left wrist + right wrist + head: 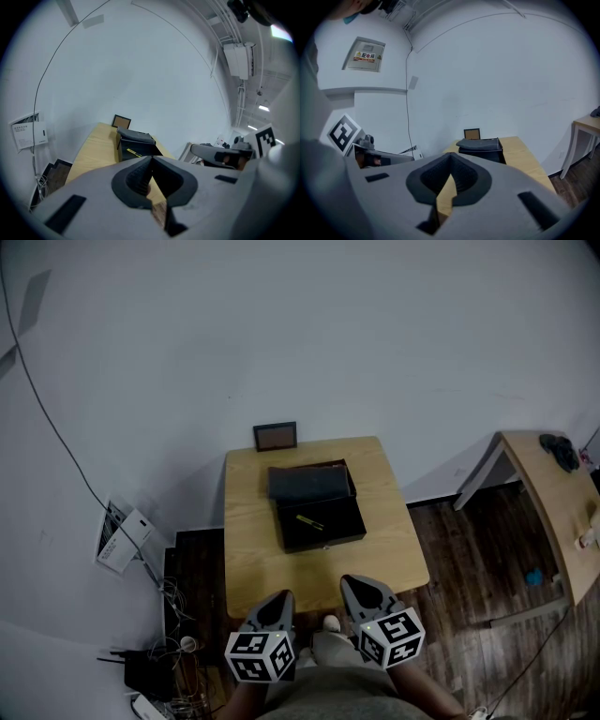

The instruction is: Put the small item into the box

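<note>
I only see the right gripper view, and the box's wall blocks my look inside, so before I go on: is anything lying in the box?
Observer: Yes. The head view shows a small yellow item lying on the floor of the open black box.
Operator: Is the left gripper carrying anything?
Observer: No. In the left gripper view the left gripper is shut, its jaws together with nothing between them.
Operator: How close are the two grippers to the box?
Observer: In the head view both, the right gripper included, are at the near edge of the table, well short of the box and touching nothing on it.
</note>
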{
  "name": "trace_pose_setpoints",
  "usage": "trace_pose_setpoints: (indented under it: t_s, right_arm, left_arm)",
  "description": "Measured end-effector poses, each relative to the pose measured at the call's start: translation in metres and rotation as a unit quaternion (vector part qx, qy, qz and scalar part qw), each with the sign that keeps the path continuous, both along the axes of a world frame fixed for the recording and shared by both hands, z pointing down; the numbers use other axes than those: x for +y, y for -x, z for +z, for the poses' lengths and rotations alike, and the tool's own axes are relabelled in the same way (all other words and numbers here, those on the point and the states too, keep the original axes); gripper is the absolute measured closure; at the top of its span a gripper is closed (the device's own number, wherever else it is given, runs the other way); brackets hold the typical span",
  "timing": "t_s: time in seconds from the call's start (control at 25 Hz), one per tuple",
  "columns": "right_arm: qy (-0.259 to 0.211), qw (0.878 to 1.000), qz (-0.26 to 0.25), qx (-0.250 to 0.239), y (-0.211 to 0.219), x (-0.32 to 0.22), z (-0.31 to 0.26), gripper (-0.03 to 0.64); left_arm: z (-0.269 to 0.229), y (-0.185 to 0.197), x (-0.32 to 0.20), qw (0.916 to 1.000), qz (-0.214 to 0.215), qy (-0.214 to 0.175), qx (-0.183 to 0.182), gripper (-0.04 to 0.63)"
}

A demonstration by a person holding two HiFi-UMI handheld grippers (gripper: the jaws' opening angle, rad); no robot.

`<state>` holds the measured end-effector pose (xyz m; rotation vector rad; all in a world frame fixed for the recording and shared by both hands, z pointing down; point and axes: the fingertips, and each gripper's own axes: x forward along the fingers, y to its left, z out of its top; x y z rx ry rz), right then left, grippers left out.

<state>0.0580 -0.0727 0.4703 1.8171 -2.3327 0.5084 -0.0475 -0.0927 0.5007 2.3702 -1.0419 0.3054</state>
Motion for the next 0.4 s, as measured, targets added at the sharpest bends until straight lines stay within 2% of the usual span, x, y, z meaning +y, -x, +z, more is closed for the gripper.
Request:
trace_pose_setpoints:
  t_s: [0.4]
  right_arm:
    - [-0.005,1.0,-0.001,0.003,0.0011,-0.0068,-0.0017,0.617]
  left_arm:
    - [0.0048,0.0014,-0.0054,1.0,-0.004,0.005,0.0,0.594]
